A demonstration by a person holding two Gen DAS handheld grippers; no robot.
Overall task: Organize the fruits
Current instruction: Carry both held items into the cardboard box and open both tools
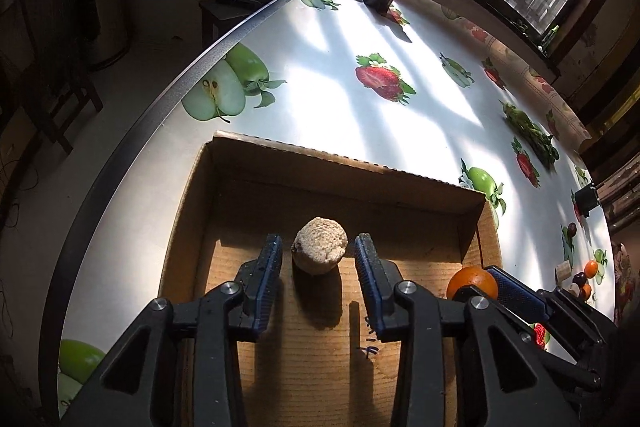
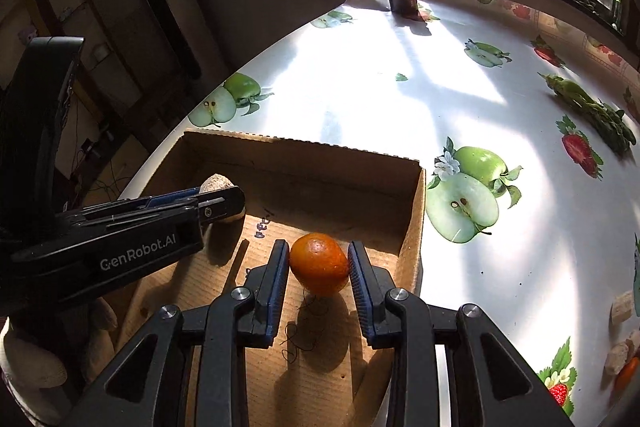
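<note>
Inside cardboard box [image 2: 412,227]: orange [image 2: 319,264] (between right tongs [image 2: 319,263]), tan fruit [image 1: 319,246].

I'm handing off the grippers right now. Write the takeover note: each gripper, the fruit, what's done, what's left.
Left gripper: open, its fingers on either side of the beige fruit, which sits on the floor of the cardboard box.
Right gripper: fingers right against the orange over the box floor; whether it is gripped or just released, I cannot tell.
Done: both fruits are at the box.
Left: several small fruits on the table's right side, outside the box.
</note>
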